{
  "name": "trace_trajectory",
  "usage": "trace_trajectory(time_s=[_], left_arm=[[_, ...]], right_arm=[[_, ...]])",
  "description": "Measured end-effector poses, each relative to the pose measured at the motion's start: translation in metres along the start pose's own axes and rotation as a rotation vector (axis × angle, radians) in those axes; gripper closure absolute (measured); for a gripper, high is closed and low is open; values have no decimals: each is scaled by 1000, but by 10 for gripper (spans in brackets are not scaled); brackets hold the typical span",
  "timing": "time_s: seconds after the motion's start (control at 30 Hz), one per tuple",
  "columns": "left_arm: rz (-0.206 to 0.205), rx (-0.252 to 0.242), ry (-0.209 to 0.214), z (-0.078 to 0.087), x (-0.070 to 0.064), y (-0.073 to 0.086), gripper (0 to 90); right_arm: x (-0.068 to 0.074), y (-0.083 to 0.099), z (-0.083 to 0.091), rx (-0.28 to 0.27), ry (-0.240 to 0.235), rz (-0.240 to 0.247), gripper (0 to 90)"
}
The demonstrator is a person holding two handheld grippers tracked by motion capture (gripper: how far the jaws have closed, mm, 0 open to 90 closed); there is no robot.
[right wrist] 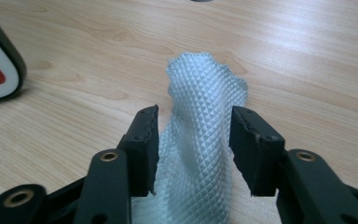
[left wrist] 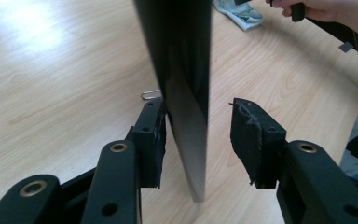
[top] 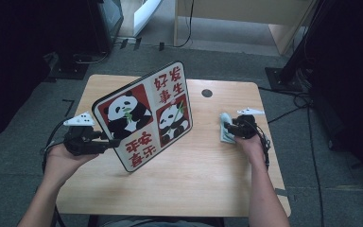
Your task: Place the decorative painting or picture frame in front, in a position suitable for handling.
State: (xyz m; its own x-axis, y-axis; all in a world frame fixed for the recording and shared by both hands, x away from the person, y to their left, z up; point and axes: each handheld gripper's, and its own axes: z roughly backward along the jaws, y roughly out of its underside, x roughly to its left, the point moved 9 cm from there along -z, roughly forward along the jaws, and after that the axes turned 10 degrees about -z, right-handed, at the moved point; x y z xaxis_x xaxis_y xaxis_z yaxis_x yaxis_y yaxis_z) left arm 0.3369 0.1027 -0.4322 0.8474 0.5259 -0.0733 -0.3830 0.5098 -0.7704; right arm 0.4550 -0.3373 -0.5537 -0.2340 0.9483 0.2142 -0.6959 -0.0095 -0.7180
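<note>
Left gripper [top: 105, 138] stands open around the edge of an upright panda board [top: 144, 115] on a wooden table [top: 203, 179]. Right gripper [right wrist: 195, 135], jaws parted, straddles a raised fold of pale blue cloth [right wrist: 200, 116].

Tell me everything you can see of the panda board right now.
The panda board is a thin, flat, rounded-corner panel with a dark rim, two panda pictures and red Chinese characters. It stands tilted on the wooden table. The left gripper straddles its edge: one pad touches, the other stands clear.
</note>
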Motion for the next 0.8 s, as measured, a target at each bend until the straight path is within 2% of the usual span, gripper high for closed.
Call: trace_trajectory(time_s=[0.13,0.2,0.23,0.27,0.37,0.53,0.73,0.8], left_arm=[[14,-12,17,-5,2,3,602],[10,-3,15,-8,1,4,603],[6,-4,19,-9,1,3,605],[5,-11,22,-11,1,3,605],[9,-41,25,-15,1,2,610],[18,-48,13,-17,5,3,606],[30,-96,20,-18,3,-1,655],[35,-98,25,-19,3,-1,660]], right_arm=[[-3,3,-7,43,-34,-67,566],[-5,4,-11,59,-41,-89,571],[-8,7,-14,76,-24,-70,595],[-8,7,-14,76,-24,-70,595],[-8,10,-15,81,0,-27,613],[-9,8,-12,75,7,-37,583],[-12,11,-16,86,13,-39,572],[-11,11,-16,81,11,-41,582]])
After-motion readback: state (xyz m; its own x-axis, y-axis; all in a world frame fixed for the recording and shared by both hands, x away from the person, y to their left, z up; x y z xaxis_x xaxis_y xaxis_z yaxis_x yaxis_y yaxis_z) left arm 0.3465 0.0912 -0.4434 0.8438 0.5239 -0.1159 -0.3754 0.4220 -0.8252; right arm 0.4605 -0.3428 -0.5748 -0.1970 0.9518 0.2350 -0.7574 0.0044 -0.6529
